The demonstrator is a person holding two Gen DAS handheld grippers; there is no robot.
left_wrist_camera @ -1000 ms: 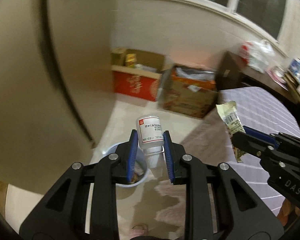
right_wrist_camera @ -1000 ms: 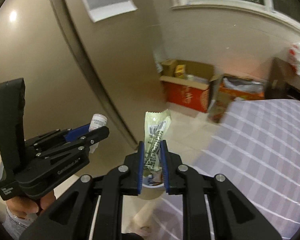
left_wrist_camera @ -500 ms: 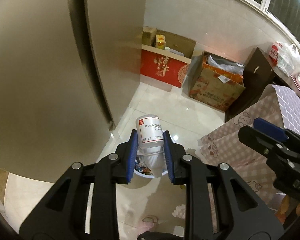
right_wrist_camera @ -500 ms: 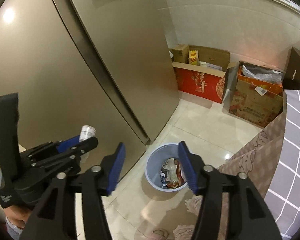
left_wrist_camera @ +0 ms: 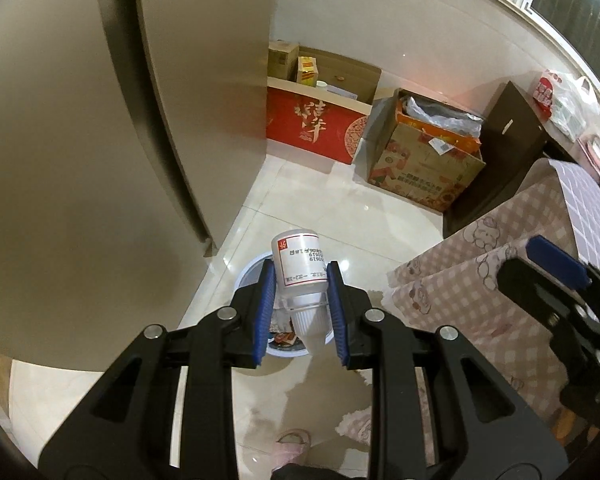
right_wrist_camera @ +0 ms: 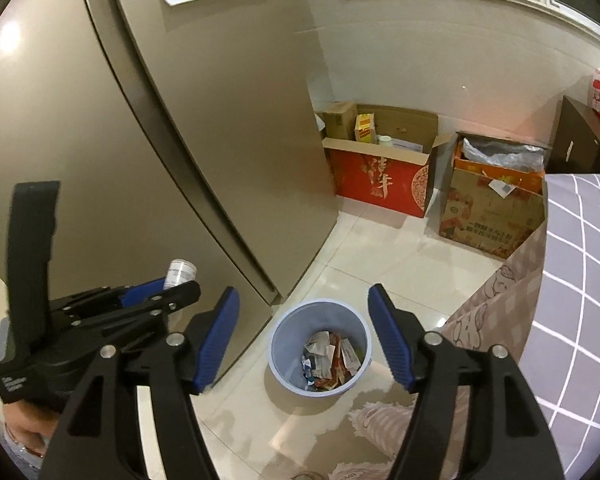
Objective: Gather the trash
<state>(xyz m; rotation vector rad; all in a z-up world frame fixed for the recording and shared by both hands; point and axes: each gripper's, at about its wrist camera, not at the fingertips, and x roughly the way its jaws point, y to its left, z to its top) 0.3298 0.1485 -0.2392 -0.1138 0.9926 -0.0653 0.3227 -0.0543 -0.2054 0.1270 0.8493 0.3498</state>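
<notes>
My left gripper [left_wrist_camera: 300,312] is shut on a small white plastic bottle [left_wrist_camera: 300,268] with a printed label, held cap toward the camera, right above the blue trash bin [left_wrist_camera: 252,270]. In the right wrist view the bin [right_wrist_camera: 320,312] stands on the tiled floor with several wrappers [right_wrist_camera: 328,356] inside. My right gripper [right_wrist_camera: 304,332] is open and empty above the bin. The left gripper [right_wrist_camera: 160,296] with the bottle [right_wrist_camera: 182,272] shows at the left there. The right gripper's fingers [left_wrist_camera: 556,256] show at the right of the left wrist view.
A tall fridge [right_wrist_camera: 180,140] stands left of the bin. A red carton [right_wrist_camera: 380,184] and a brown carton [right_wrist_camera: 492,208] stand against the far wall. A table with checked cloth [right_wrist_camera: 580,280] is at the right, a dark cabinet [left_wrist_camera: 504,148] behind it.
My right gripper has opened and the green snack wrapper it held is gone from it. Both grippers have moved over the bin and tilted down. The left gripper still holds the bottle.
</notes>
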